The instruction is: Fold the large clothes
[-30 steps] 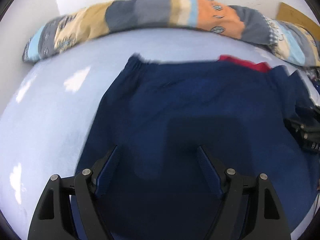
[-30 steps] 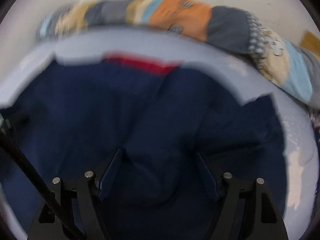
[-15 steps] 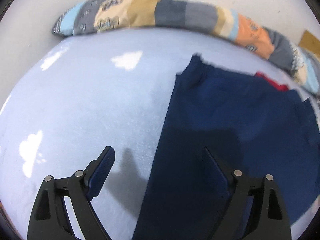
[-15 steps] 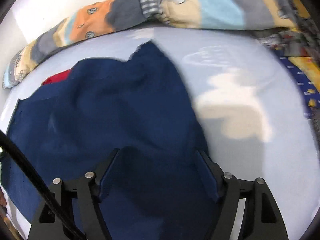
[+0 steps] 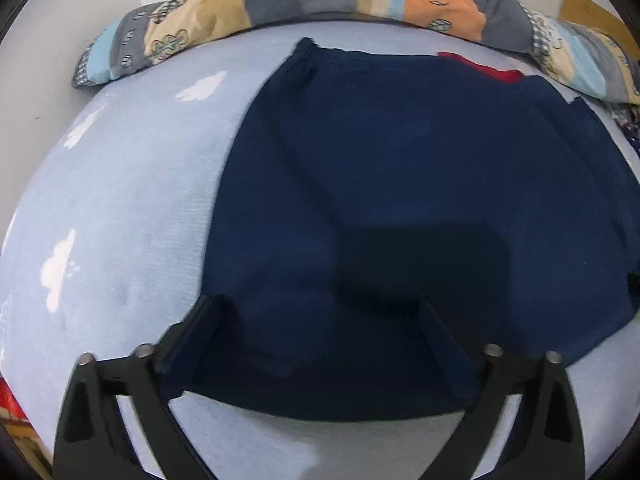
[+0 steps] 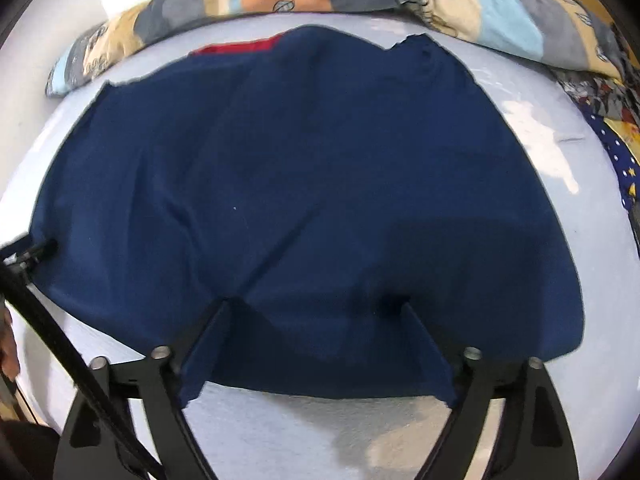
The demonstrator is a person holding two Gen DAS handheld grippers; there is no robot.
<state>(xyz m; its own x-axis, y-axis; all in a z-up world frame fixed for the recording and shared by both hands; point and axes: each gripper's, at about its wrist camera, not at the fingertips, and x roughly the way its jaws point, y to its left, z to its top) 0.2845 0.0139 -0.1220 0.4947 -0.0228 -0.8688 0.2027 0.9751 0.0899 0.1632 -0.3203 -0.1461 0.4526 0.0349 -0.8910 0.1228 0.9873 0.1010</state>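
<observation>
Both grippers — left point(image 5: 320, 312), right point(image 6: 316, 312) — gape wide over the navy garment point(image 5: 420, 184) (spread flat).

Bright, even light on the pale bed sheet point(image 5: 132, 200), no glare. A broad soft shadow falls on the navy garment point(image 5: 400, 160) just ahead of the left tool point(image 5: 320, 312). In the right wrist view the garment point(image 6: 300, 160) looks slightly soft, its edges smeared. Both fisheye views bow strongly, with dark corners at the rim.
</observation>
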